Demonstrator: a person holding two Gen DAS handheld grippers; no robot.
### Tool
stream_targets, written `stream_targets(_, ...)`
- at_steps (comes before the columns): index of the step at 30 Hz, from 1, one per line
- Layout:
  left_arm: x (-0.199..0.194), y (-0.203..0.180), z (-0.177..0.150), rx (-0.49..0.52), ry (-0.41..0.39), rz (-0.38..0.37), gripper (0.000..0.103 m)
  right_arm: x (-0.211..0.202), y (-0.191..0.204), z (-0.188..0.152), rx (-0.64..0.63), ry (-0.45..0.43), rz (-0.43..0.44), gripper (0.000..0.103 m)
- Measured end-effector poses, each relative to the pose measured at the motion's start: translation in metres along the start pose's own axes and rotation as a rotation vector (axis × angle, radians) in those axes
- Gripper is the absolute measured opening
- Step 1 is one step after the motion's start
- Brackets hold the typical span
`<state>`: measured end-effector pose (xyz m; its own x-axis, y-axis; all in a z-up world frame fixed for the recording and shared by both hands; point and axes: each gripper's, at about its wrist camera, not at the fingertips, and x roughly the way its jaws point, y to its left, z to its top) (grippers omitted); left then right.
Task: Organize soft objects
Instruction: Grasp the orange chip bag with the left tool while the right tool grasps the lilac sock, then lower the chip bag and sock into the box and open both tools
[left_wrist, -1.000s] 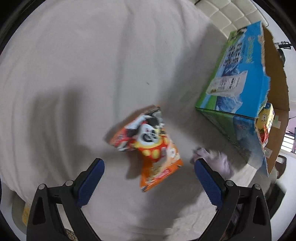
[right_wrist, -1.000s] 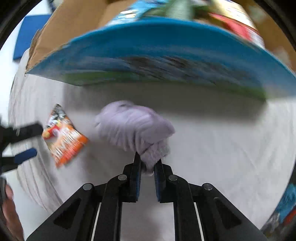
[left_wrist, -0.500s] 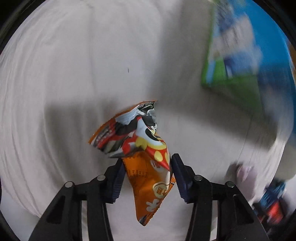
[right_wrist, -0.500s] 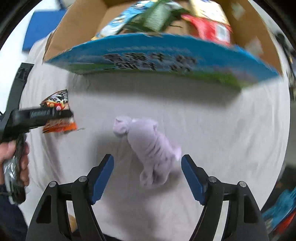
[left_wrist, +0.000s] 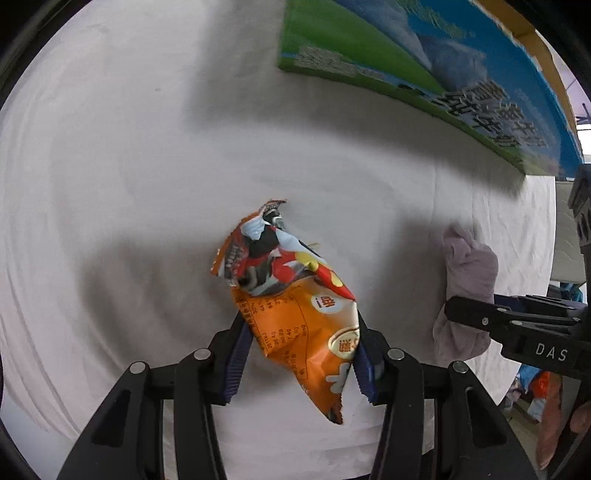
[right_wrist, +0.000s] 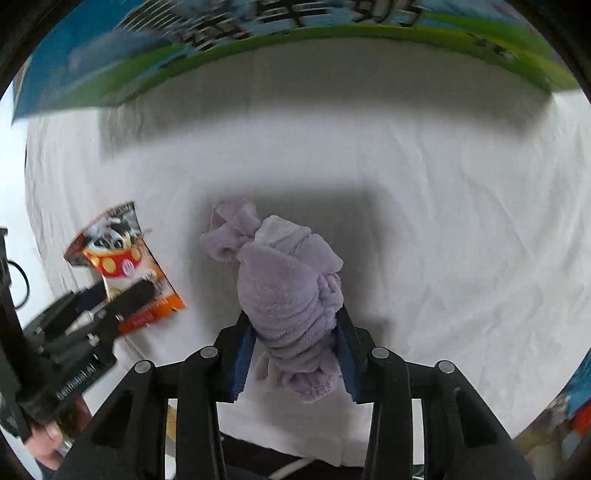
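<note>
- Left claw (left_wrist: 299, 354): clamped on the orange snack packet (left_wrist: 291, 302), which is pinched between the blue pads (left_wrist: 236, 362).
- Right claw (right_wrist: 295, 354): clamped on the lilac plush cloth (right_wrist: 288, 291).
- Both items are held above the white-covered bench (left_wrist: 129, 166).
- A blue-and-green carton (left_wrist: 424, 62) stands beyond on the bench.

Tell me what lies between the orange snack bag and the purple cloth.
Only bare white sheet lies between the snack bag and the purple cloth, per the right wrist view.
</note>
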<state>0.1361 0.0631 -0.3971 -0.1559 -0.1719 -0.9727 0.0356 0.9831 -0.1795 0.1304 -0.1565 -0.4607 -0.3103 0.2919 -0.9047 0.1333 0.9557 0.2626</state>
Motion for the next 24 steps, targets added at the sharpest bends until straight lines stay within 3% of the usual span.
stream_targets(8,0.021,-0.012,0.003,0.006,0.019,0.051,0.047,-0.004,-0.009,-0.010,0.002,-0.042,-0.026,0.046)
stream_targets(12,0.012,-0.038,-0.002,0.010,-0.004,0.074,0.036,-0.006,-0.008,-0.028,0.011,-0.066,-0.040,0.038)
stream_targets(16,-0.023,-0.052,-0.016,0.026,-0.075,0.061,0.036,-0.039,-0.014,-0.052,0.016,-0.107,0.034,0.037)
stream_targets(21,-0.092,-0.081,-0.030,0.062,-0.205,-0.003,0.036,-0.111,-0.024,-0.069,0.007,-0.213,0.111,0.037)
stream_targets(24,-0.138,-0.091,-0.019,0.097,-0.257,-0.049,0.036,-0.160,-0.026,-0.072,-0.002,-0.291,0.135,0.037)
